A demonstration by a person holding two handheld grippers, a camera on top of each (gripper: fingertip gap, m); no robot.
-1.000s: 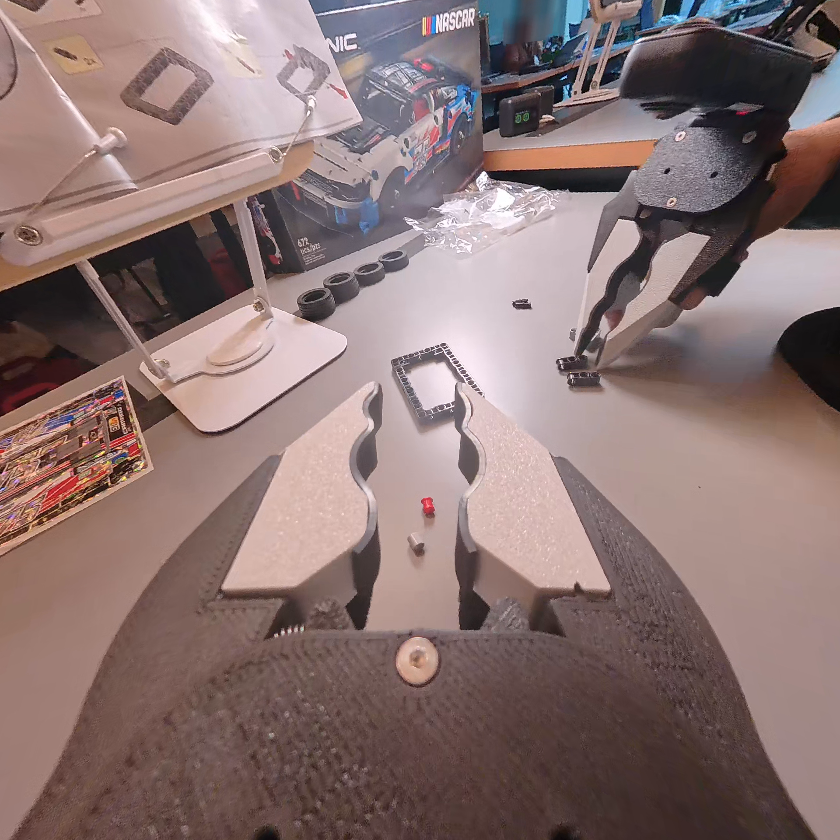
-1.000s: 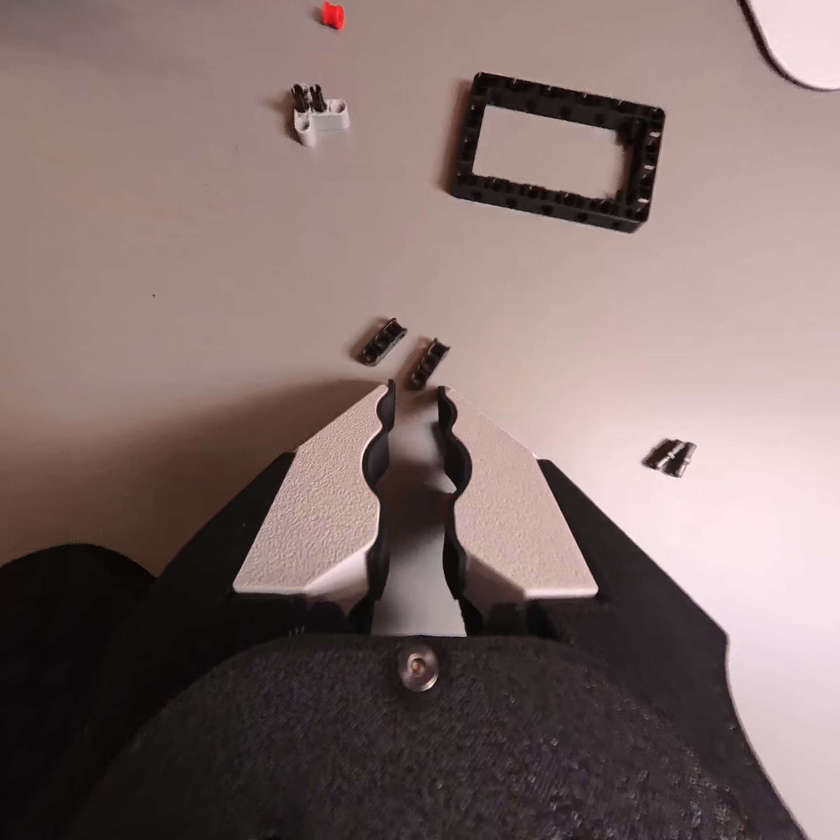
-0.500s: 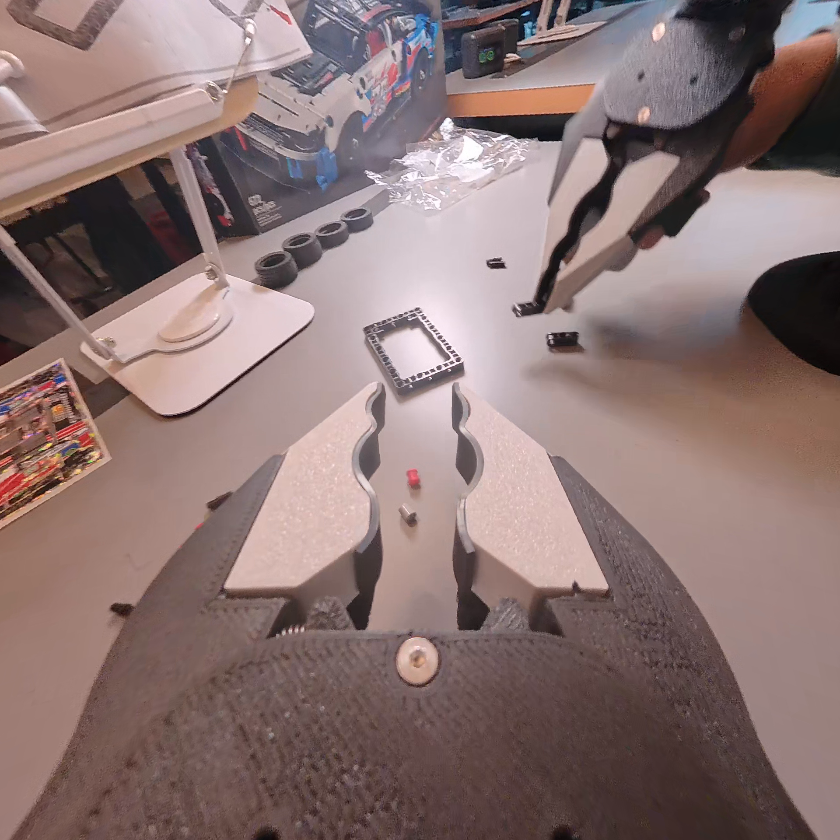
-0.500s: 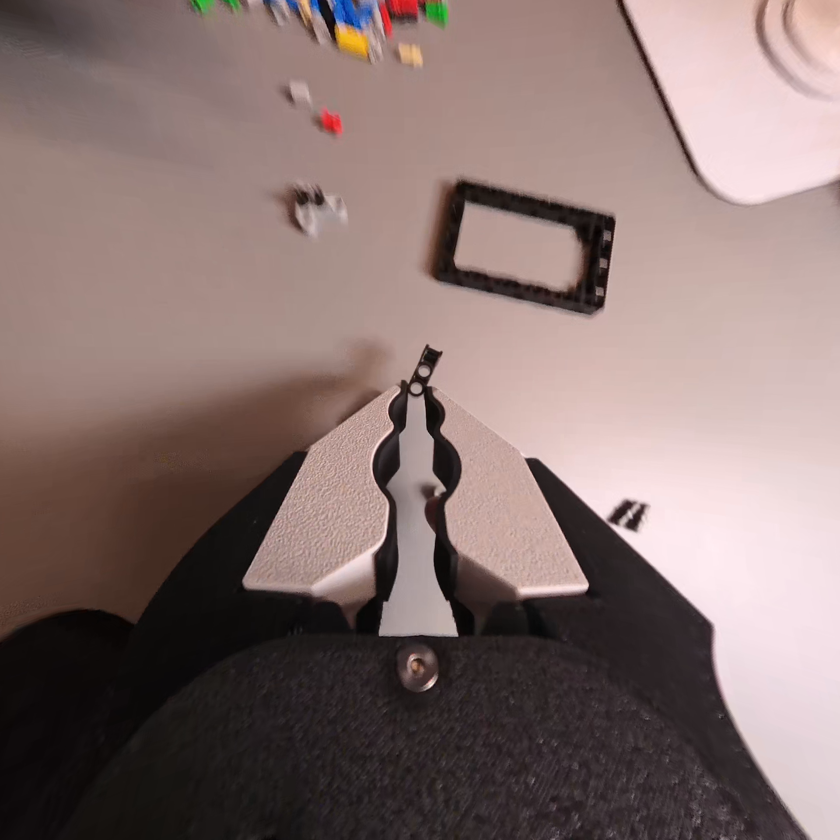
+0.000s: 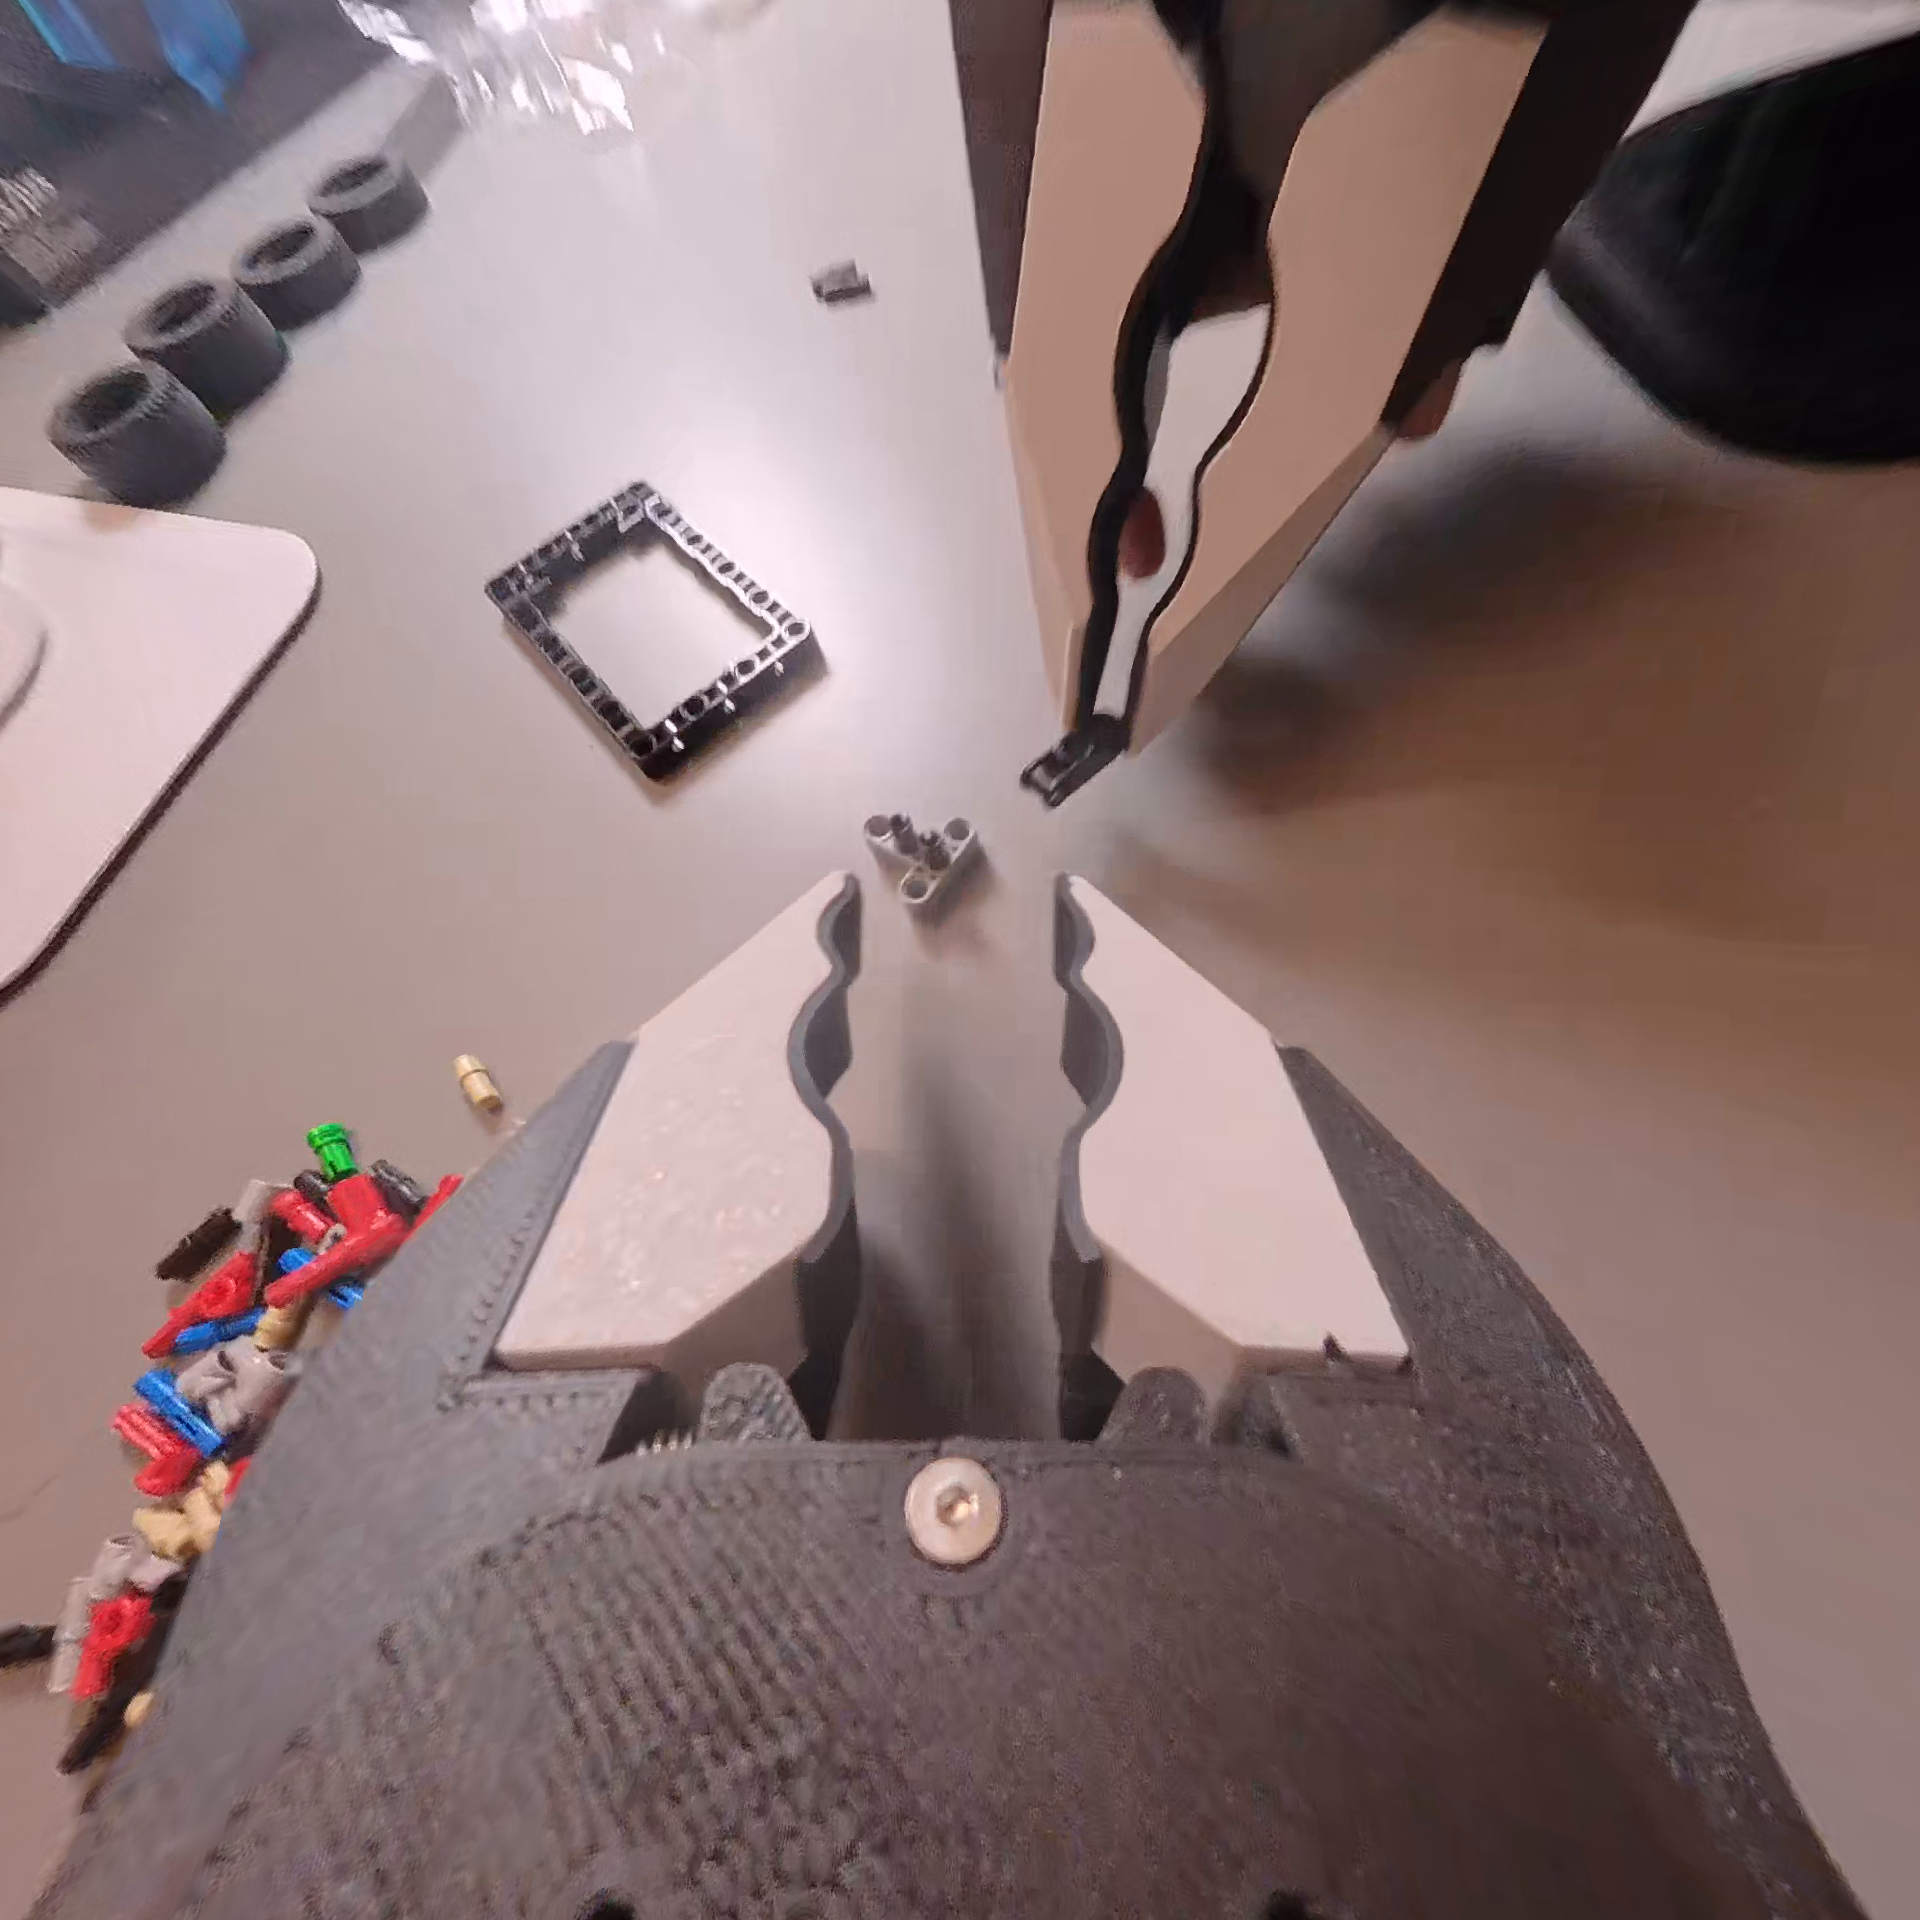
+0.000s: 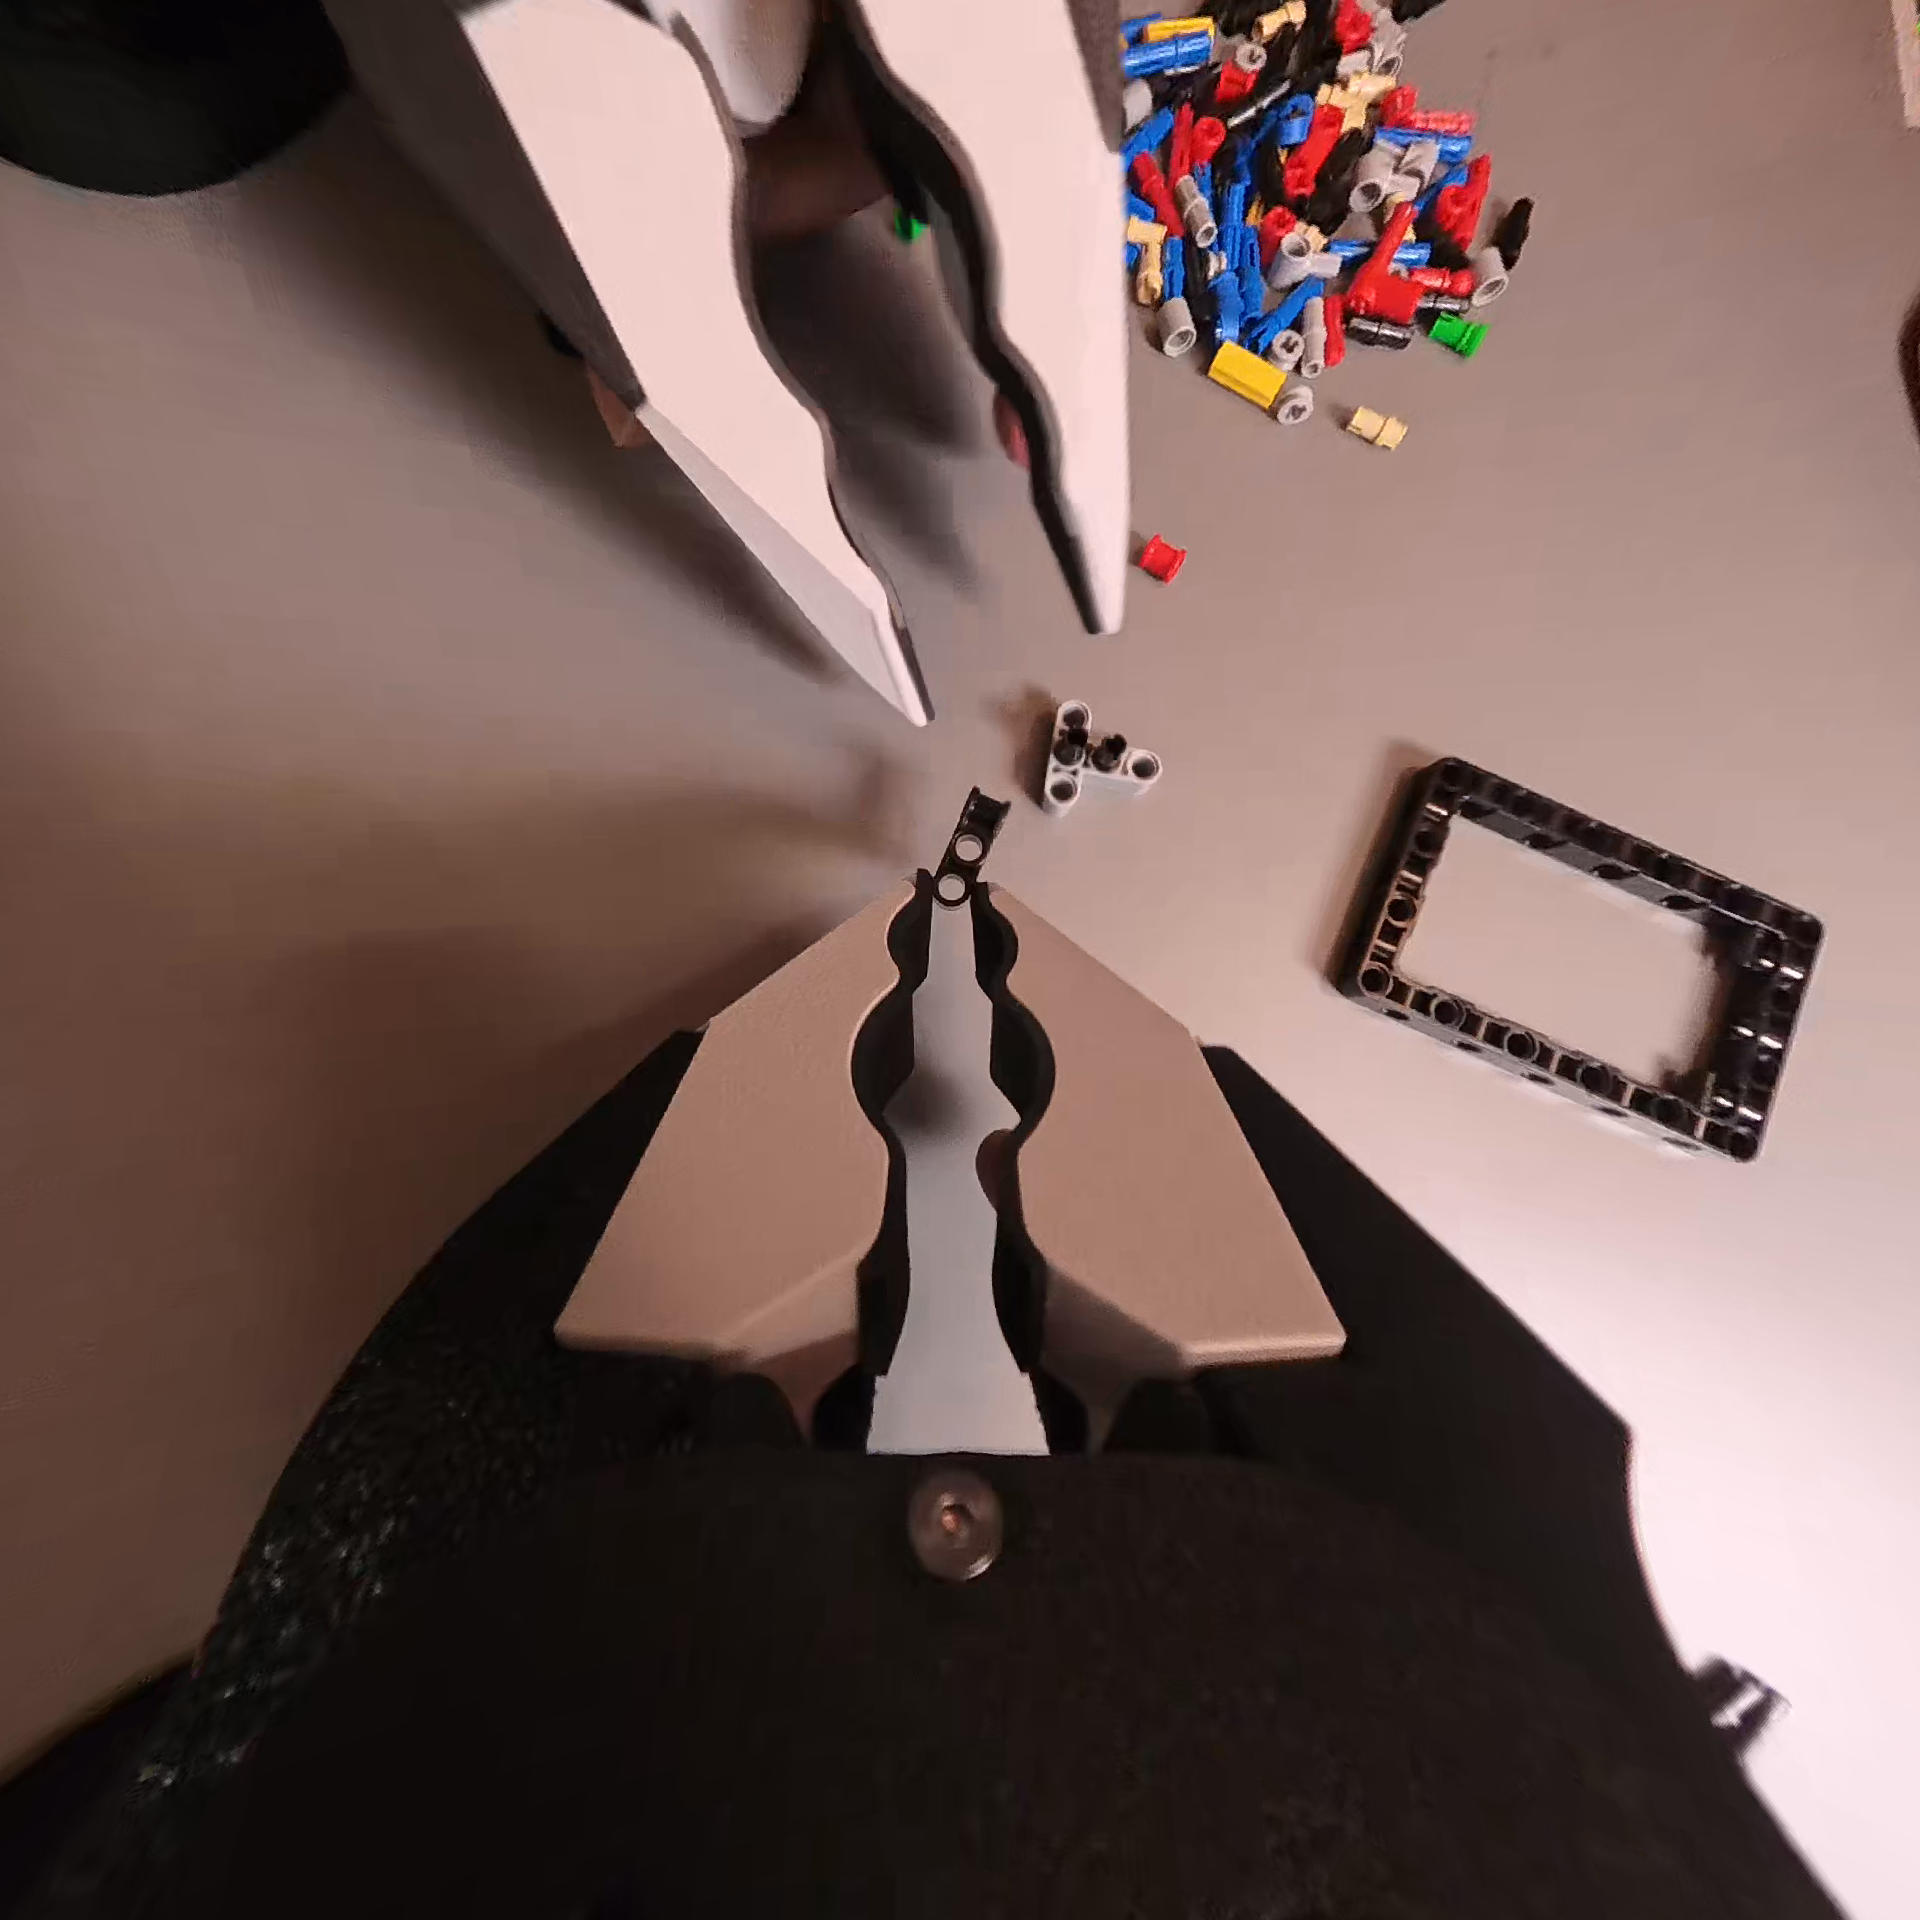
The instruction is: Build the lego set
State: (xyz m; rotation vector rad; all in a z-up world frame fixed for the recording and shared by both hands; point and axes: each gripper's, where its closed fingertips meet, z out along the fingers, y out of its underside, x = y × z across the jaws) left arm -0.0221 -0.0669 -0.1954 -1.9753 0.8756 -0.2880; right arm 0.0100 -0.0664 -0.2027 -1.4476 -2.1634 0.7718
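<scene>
Lifted black beam [image 6: 966,852] between right fingers [image 6: 1049,966]

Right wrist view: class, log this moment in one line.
right gripper: shut on small black beam | left gripper: open, empty | grey L-shaped piece: on table

A matt grey tabletop [image 6: 1558,1455] is seen under everything. The rectangular open beam frame [image 6: 1579,966] is black, its rows of pin holes showing glossy. A pale grey angled connector [image 6: 1096,769] is studded with two black pins. A thin black holed beam [image 6: 966,847] is pinched by the right gripper [image 6: 951,894], whose fingers are beige with black wavy pads and a black textured body. The same beige and black are worn by the left gripper [image 5: 956,894]. The far pile of small loose pieces [image 6: 1320,197] is mixed red, blue, grey, tan, black, yellow and green. Four ribbed tyres [image 5: 239,322] at far left are black.
</scene>
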